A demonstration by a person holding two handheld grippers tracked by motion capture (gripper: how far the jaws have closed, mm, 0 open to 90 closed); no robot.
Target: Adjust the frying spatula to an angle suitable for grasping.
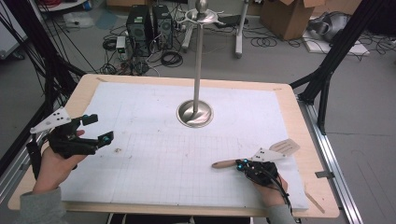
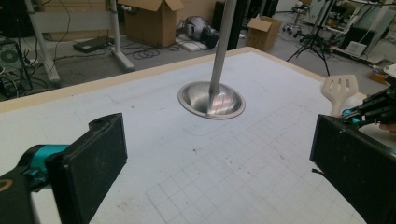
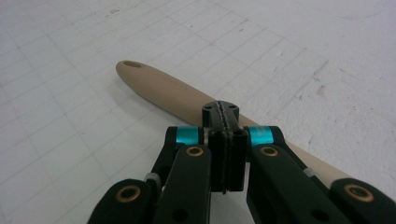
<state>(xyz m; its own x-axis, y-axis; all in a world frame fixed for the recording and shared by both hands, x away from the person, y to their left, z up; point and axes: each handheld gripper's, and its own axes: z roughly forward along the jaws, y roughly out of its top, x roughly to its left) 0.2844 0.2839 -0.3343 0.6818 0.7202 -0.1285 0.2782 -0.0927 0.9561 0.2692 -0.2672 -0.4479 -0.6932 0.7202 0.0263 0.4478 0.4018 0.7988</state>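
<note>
Wooden-handled spatula [image 1: 254, 159] with a pale slotted blade lies flat on the white gridded mat [image 1: 154, 163], toward five o'clock of the table seen from the high view, its handle end pointing to nine o'clock and its blade toward the table's right edge. Right gripper [image 1: 243, 164], a black two-jaw tool with teal bands, sits over the middle of the handle; the right gripper view shows its jaws pressed flat together with nothing between them, their tips right above the light wood [image 3: 168, 91]. Left gripper [image 1: 99, 129] is held by a hand at the mat's nine o'clock edge, jaws spread wide and empty, and its own view shows the two black pads [image 2: 95, 156] framing the mat. At the mat's centre, toward twelve o'clock, a tall polished steel stand [image 1: 198, 70] rises from a round dished base. The mat, faintly smudged and speckled, covers a light plywood table [image 1: 308, 154] with rounded corners. Beyond it the grey floor carries loose cables, two dark computer towers [image 1: 148, 25] at eleven o'clock and a cardboard box [image 1: 287, 14] at one o'clock.
</note>
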